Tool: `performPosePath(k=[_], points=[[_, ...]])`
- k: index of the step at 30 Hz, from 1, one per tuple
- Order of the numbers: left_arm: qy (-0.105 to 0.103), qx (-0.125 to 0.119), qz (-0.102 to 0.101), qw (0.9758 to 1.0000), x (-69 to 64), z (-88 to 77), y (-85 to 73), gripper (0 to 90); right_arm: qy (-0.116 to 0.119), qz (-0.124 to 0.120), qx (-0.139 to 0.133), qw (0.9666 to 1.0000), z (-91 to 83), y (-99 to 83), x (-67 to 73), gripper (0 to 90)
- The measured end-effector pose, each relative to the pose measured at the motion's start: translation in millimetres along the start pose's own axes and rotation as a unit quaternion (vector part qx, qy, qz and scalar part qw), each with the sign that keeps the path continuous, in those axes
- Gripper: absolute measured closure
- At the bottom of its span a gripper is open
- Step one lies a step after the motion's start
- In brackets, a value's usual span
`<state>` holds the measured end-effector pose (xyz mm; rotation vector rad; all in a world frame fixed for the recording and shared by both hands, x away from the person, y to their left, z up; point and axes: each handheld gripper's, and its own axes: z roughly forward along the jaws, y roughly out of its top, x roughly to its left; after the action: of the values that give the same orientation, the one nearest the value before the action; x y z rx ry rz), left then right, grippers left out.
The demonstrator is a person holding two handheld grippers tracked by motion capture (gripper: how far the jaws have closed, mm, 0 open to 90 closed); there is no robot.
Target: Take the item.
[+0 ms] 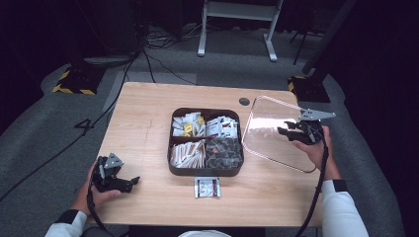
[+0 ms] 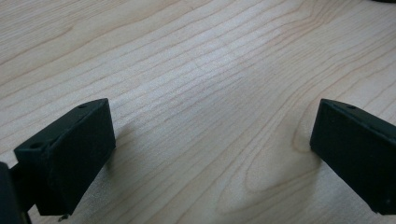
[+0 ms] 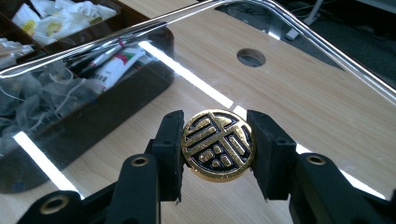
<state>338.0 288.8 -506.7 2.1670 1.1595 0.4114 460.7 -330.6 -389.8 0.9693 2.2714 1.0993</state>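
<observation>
Currently gripping the gold knob [image 3: 218, 145] of the clear lid [image 1: 271, 132] between the right gripper [image 1: 291, 132] pads, holding the lid tilted, seemingly off the table [image 1: 143, 123], just right of the compartment box [image 1: 206, 142]. Lying leftward for any refit, box rim near. Resting well apart at front left, left gripper [image 1: 123, 183] gaping wide, holding nothing.

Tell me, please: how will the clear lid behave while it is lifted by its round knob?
The clear lid looks stiff: its rim keeps a clean curve. It is wide and held only at the gold knob by the right gripper, so it may swing or tilt. The knob looks smooth and round, so it could turn between the fingers.
</observation>
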Motion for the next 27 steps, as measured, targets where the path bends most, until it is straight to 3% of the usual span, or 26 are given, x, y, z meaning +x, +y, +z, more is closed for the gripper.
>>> performPosePath(k=[27], points=[[0.000,0.000,0.000,1.0000,0.0,0.0,0.0,0.2,0.036,-0.030,-0.002,0.9989,30.8,42.7,39.0,59.0]])
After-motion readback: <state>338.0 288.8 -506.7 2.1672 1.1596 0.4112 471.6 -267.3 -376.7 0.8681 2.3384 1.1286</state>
